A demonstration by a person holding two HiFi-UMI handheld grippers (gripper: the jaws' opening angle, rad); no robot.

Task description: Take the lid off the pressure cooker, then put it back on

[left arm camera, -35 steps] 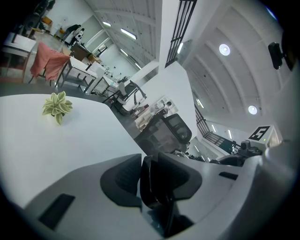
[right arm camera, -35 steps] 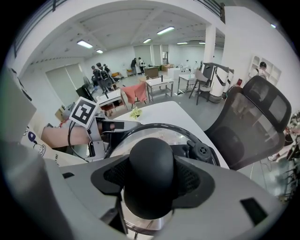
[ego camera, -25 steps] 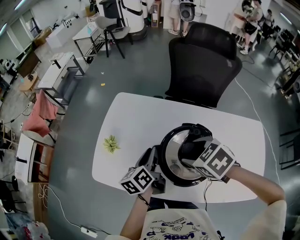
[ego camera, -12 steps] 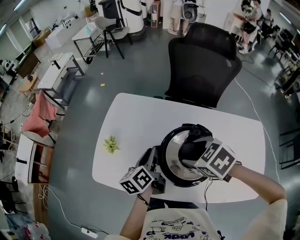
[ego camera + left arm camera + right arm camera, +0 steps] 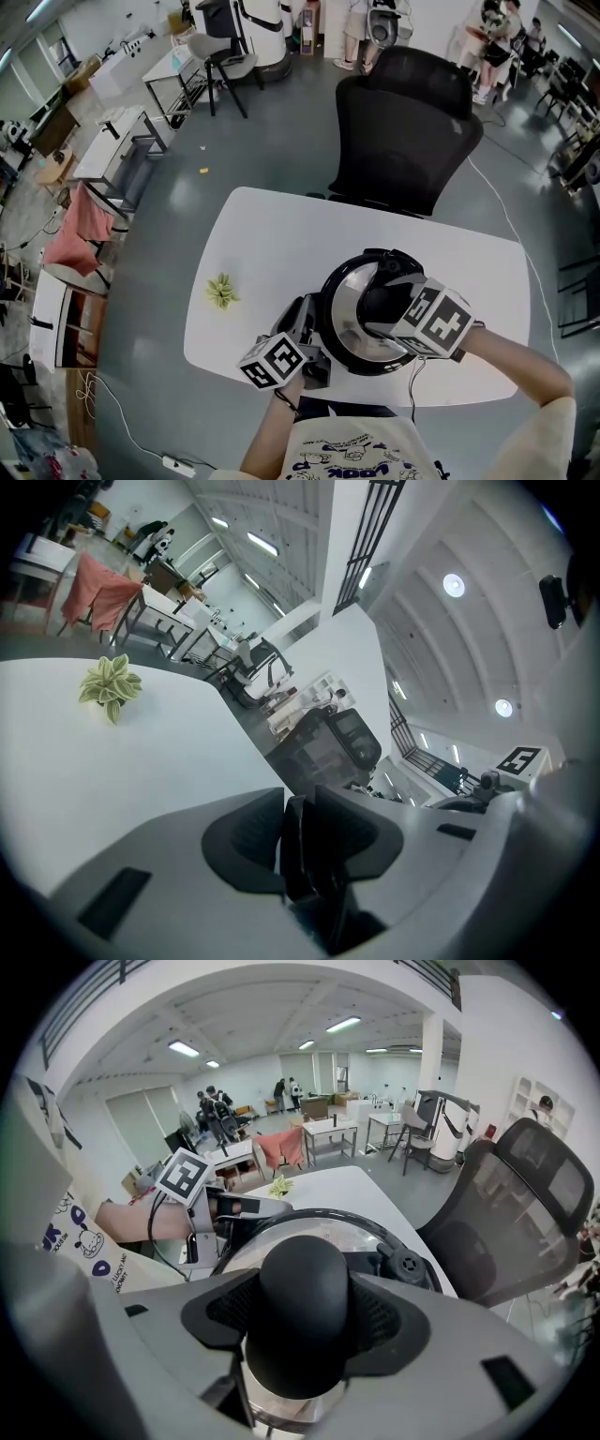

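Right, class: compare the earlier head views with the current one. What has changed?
Nothing visibly changed. The right gripper stays shut on the black knob of the lid, the left gripper stays shut on the side handle of the pressure cooker, and the lid remains on the cooker.

The person is wearing a white shirt [image 5: 352, 457] printed with dark blue cartoon figures and lettering, showing just below the table's [image 5: 272, 234] near edge. A pale cream sleeve [image 5: 539, 417] is covering the right upper arm, and a dark band [image 5: 286, 401] is circling the left wrist. The left gripper [image 5: 305, 321] and the right gripper [image 5: 380, 302] are each carrying a white cube with black square markers. Their light grey jaws are showing black textured pads. A thin black cable [image 5: 411, 377] is hanging from the right gripper over the table's near edge.
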